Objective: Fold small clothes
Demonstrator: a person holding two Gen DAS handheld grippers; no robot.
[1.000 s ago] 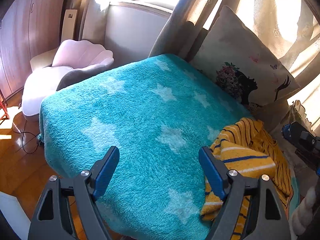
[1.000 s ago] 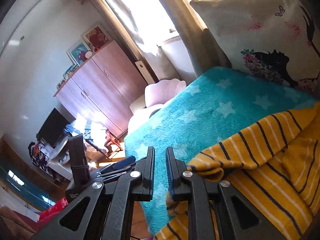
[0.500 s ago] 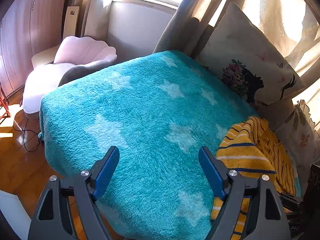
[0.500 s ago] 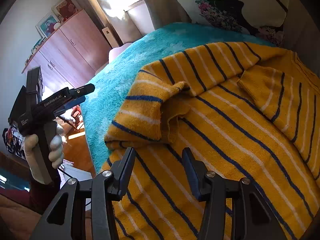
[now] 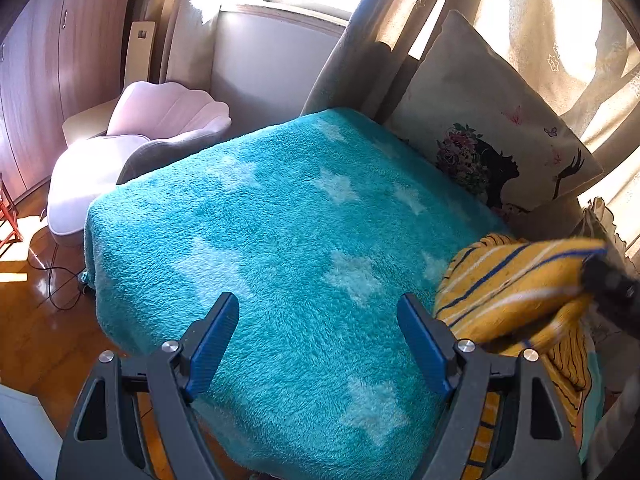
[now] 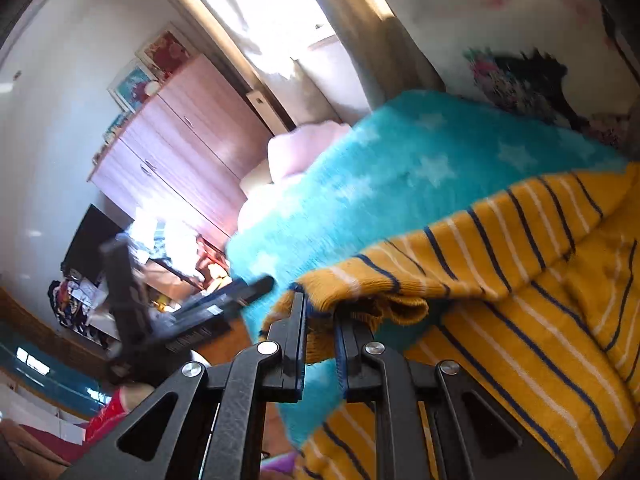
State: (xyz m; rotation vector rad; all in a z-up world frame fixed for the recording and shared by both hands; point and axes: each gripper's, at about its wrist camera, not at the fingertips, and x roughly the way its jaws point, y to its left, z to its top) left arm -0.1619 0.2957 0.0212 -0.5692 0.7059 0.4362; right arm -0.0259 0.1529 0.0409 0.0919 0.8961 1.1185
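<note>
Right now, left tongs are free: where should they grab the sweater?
Probably the near hem edge, coming in from the left over the blanket. The right tongs are closing on a lifted fold of the sweater, so most of the body hangs bunched. Below it the striped edge lies flat beside the left tongs, which stand open with nothing between them.

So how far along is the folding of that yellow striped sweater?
Barely begun. Done: nothing is folded; the yellow striped sweater lies bunched at the edge of the turquoise blanket. In hand: the right gripper is closing on a knit edge and lifting it. The left gripper hangs open over bare blanket, holding nothing. Left: spreading it flat and making every fold.
</note>
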